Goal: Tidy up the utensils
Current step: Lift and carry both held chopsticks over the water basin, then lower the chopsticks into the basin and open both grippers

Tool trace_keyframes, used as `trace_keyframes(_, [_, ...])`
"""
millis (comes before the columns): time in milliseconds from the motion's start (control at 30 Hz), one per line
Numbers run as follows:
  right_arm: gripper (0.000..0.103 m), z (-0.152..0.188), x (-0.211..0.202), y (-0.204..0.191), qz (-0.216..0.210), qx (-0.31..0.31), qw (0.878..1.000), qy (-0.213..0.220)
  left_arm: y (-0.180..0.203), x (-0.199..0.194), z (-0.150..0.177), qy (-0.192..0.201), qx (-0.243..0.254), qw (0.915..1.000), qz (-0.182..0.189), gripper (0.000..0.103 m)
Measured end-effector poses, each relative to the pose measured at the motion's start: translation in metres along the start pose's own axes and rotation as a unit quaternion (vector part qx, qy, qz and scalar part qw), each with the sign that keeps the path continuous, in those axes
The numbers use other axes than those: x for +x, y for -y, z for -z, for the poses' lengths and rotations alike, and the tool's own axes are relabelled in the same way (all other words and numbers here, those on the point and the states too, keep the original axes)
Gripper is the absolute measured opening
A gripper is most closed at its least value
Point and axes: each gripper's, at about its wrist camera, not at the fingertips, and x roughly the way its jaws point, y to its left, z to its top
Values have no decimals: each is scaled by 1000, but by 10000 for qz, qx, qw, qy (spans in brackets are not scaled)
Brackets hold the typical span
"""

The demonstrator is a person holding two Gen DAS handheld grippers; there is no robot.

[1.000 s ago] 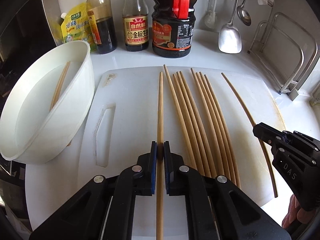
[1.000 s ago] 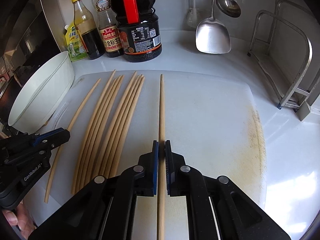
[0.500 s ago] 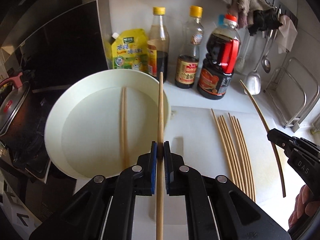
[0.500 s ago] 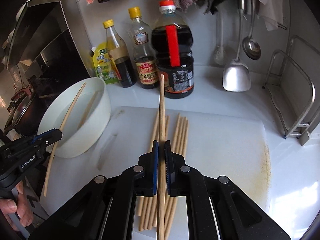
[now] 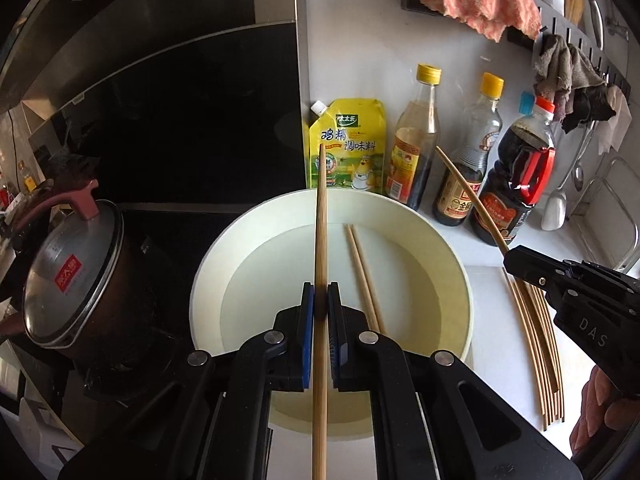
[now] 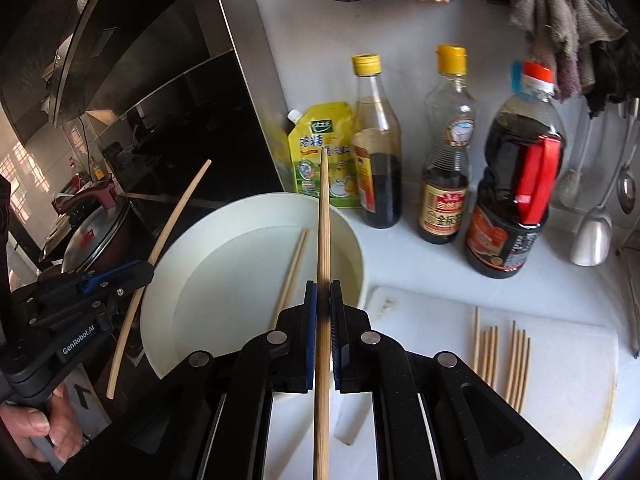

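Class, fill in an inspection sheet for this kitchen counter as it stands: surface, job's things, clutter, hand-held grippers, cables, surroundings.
Surface: white cutting board on a white counter.
Job's things: white bowl holds two chopsticks; loose chopsticks lie on the board.
Clutter: three sauce bottles, yellow seasoning pouch.
Hand-held grippers: left hand-held gripper shut on one chopstick; right hand-held gripper shut on another chopstick, both over the bowl.
Cables: nothing seen.
Surroundings: lidded pot, hanging cloths.

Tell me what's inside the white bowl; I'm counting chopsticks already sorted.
Two chopsticks lie side by side inside the white bowl, apparently in clear water. The near part of the bowl is hidden behind the left gripper, so more could lie there.
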Motion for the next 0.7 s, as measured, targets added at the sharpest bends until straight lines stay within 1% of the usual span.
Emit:
trace_keyframes(133, [6,-15,28,-21,-50,-12,9999,-123,-17,21,-6,-162,-14,9998,89,7])
trace_keyframes(233, [6,-18,46,-33,-39,-1,9997,-236,-22,40,-7,-304,38,9994,156,7])
trace_keyframes(533, [6,-9,100,-36,17,331,9965,-771,-24,87,-3,-776,127,9964,327,7])
trace_keyframes(700, [6,-2,119,-35,113,445,9930,-1090,-26,101,0,-942,116,9948,373,7])
